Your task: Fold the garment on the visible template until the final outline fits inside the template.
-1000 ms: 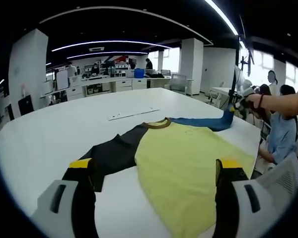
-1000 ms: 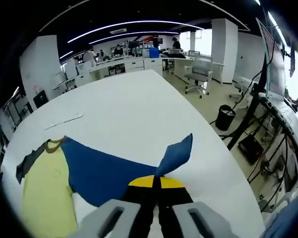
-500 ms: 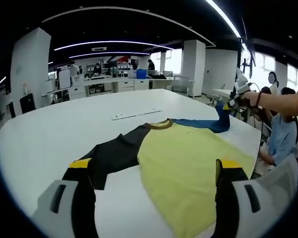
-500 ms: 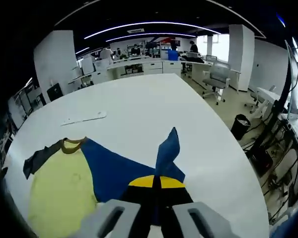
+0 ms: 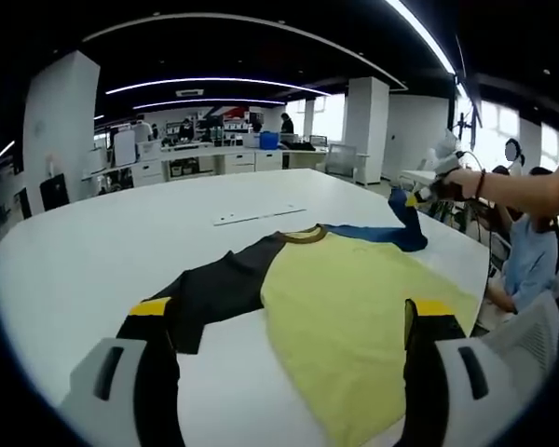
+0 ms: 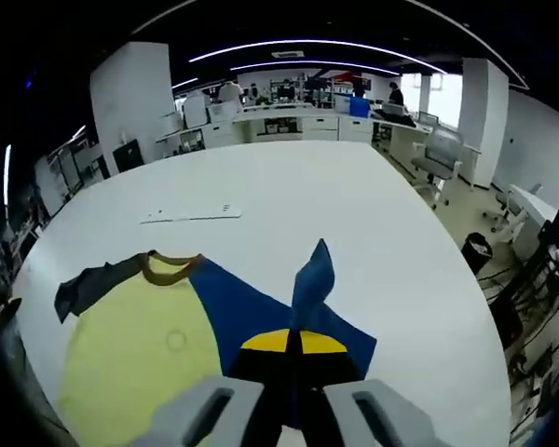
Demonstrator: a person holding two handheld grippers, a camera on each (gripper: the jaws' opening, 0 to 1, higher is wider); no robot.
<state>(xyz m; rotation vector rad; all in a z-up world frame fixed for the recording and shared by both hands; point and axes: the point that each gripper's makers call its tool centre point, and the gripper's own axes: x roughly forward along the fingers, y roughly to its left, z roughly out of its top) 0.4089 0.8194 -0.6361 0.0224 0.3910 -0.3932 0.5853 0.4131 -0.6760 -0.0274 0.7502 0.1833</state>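
Open-plan office: desks (image 5: 219, 158), swivel chair (image 6: 440, 166).

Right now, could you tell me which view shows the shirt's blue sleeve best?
The right gripper view: the blue sleeve lies close, spread, pinched in the shut right claw. The left gripper view shows it small and far, lifted at its end.

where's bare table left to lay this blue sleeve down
Bare table spreads beyond the shirt's collar, past the thin white strip, and between the blue sleeve and the far edge. The yellow body and dark sleeve crowd the near side.
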